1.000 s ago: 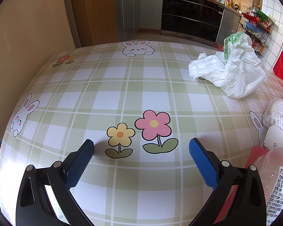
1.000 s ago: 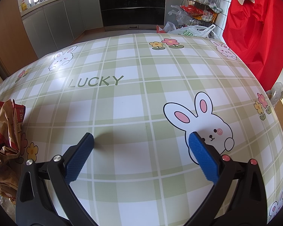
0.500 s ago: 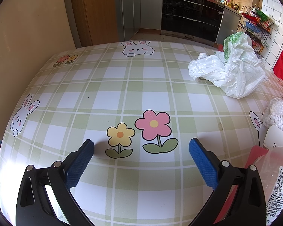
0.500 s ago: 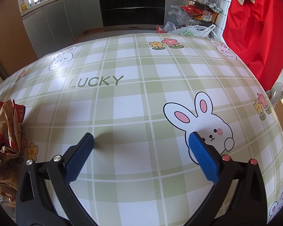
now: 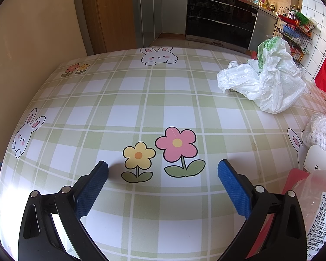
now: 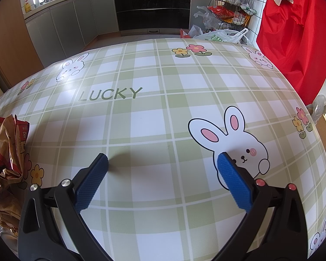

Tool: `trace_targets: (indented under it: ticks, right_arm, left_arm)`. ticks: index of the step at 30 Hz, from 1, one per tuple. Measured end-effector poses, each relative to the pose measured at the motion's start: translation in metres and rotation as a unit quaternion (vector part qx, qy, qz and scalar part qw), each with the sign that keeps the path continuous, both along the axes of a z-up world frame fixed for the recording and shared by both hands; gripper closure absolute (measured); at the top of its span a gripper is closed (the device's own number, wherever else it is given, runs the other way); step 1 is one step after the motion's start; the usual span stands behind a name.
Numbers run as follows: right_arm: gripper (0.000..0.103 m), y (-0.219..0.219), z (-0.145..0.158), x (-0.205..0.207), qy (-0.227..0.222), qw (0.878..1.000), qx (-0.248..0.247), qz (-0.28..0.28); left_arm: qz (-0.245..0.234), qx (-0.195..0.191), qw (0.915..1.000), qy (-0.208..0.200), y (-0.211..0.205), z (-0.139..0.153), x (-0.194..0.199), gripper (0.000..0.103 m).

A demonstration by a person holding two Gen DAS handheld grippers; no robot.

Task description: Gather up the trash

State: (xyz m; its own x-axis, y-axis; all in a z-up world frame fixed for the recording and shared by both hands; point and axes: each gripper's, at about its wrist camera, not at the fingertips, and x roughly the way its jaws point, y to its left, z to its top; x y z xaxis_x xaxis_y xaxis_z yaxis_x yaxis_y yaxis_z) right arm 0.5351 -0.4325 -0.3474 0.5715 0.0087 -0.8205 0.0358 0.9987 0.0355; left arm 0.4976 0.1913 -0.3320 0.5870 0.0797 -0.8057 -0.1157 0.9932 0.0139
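My left gripper is open and empty, low over the green checked tablecloth. A crumpled white plastic bag lies at the far right of the table. White foam netting, a white card, a red wrapper and a clear labelled bag sit close at my right. My right gripper is open and empty over the same cloth. Crumpled brown and red wrappers lie at its far left.
Kitchen cabinets and a dark oven stand beyond the table's far edge. A wire rack with bags stands at the back right. A red cloth hangs by the table's right edge. A beige wall is on the left.
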Motion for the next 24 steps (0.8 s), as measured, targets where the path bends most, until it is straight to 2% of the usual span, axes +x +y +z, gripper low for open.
trace_targets:
  ticks: [24]
  right_arm:
    - [0.004,-0.0030,0.0008,-0.0004,0.000,1.000,0.000,0.000]
  left_arm:
    - [0.000,0.000,1.0000,0.000,0.0000,0.0000,0.0000,0.005]
